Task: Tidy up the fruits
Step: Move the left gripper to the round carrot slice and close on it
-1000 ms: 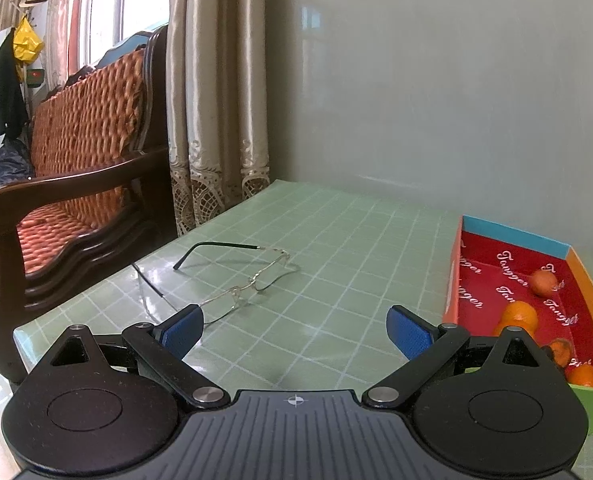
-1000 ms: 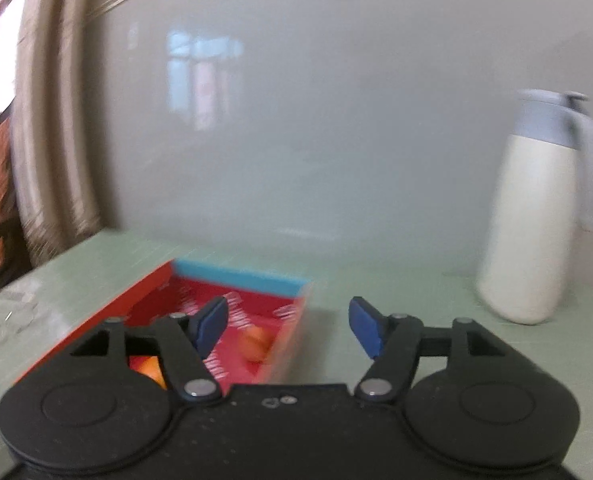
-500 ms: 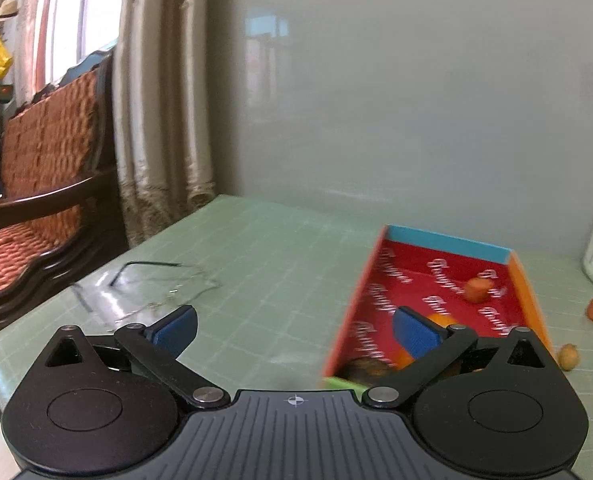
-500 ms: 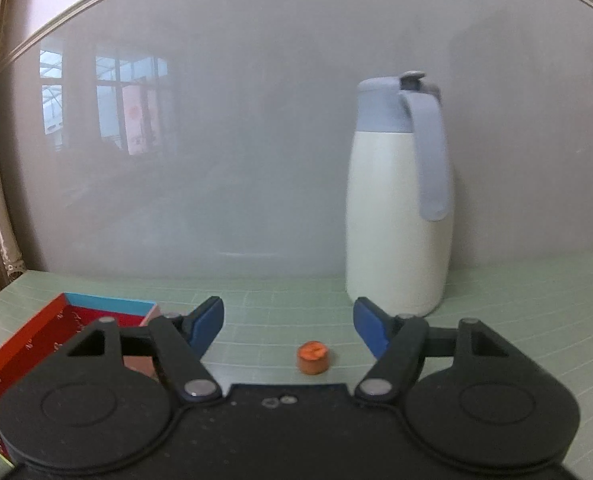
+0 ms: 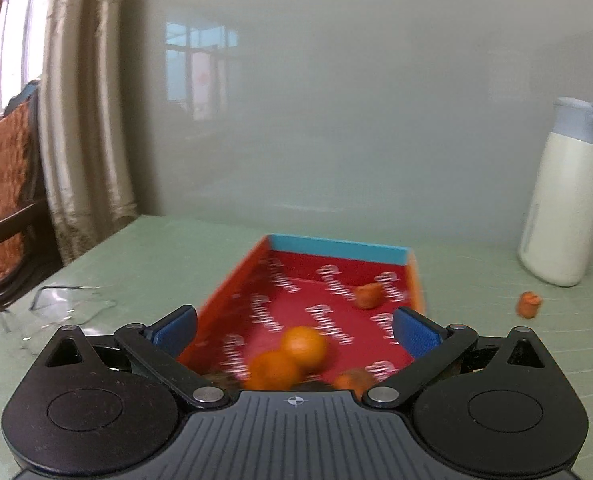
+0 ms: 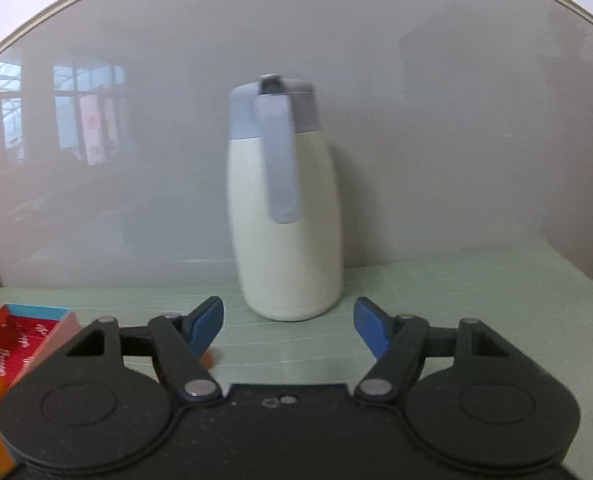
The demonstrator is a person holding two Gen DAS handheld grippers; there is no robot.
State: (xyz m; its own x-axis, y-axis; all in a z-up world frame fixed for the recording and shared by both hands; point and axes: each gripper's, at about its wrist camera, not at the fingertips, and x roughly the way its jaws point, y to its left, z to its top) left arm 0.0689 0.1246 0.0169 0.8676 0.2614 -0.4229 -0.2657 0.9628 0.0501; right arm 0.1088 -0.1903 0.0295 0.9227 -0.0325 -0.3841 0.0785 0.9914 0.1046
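Left gripper point(image 5: 294, 326) hangs wide apart and empty over the red box point(image 5: 272, 322) holding 2 oranges point(image 5: 302, 346), 1 small fruit point(image 5: 529, 304) right of the box near the jug point(image 6: 286, 220), right gripper point(image 6: 287, 326) parted, gripping nothing.

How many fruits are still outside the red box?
1 in view: a small orange fruit on the green table, right of the red box, near the white jug. Others may be hidden behind the gripper bodies.
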